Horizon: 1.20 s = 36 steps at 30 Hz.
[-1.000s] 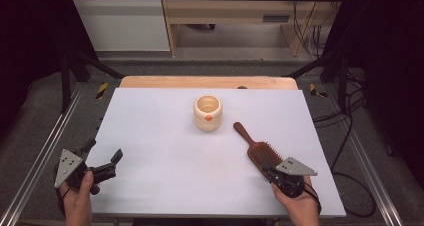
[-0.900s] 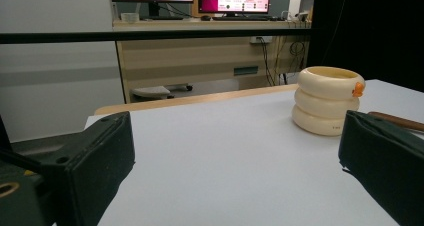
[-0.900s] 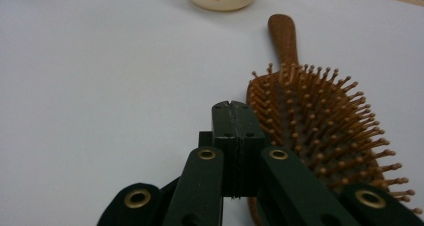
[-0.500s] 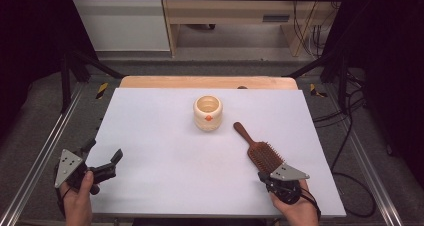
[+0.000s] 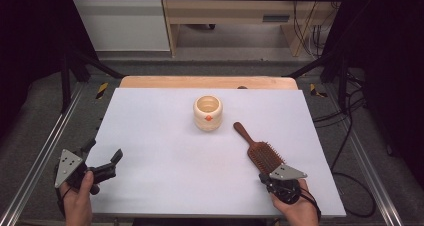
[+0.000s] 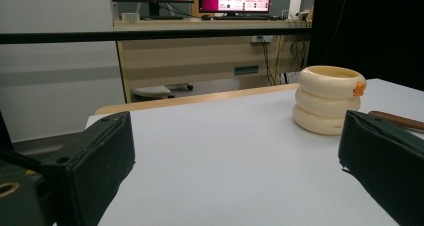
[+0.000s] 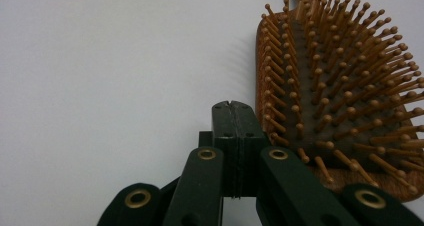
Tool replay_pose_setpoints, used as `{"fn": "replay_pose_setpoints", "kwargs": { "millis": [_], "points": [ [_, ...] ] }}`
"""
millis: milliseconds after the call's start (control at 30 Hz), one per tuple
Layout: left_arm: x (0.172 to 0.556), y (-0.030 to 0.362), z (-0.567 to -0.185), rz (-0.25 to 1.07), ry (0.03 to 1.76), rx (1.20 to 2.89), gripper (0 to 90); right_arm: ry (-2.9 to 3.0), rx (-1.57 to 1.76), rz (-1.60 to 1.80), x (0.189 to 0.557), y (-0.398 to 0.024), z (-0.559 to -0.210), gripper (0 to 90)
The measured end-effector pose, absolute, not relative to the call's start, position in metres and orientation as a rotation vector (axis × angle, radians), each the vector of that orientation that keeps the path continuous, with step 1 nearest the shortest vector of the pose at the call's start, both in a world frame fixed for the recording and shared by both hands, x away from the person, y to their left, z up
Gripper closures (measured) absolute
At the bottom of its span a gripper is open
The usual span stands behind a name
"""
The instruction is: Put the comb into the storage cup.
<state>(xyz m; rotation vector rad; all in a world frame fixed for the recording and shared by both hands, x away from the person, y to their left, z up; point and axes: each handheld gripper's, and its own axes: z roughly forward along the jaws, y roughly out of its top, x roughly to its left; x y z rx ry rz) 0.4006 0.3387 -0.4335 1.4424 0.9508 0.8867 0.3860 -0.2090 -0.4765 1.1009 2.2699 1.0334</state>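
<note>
right gripper jaws pressed together, nothing between them, tips at the near end of the wooden hairbrush, just beside its bristle edge. hairbrush lies bristles up on the white table, handle toward the cream ringed cup. left gripper jaws wide apart, empty, at the table's near left edge.

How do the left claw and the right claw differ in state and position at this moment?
The left claw has its jaws spread wide with nothing between them, while the right claw has its jaws pressed together, also empty. The left claw sits at the white table's near left edge, far from the cream pot; the right claw sits right beside the wooden hairbrush's bristle head. Both are hand-held, low near the table.
</note>
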Motion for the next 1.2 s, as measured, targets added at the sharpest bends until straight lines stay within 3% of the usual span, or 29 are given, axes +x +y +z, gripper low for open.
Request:
{"fn": "replay_pose_setpoints", "kwargs": {
  "millis": [1200],
  "points": [
    [0.401, 0.339, -0.434, 0.89, 0.955, 1.441, 1.9, 2.205, 1.261, 0.981, 0.391, -0.232, -0.48, 90.0]
  ]
}}
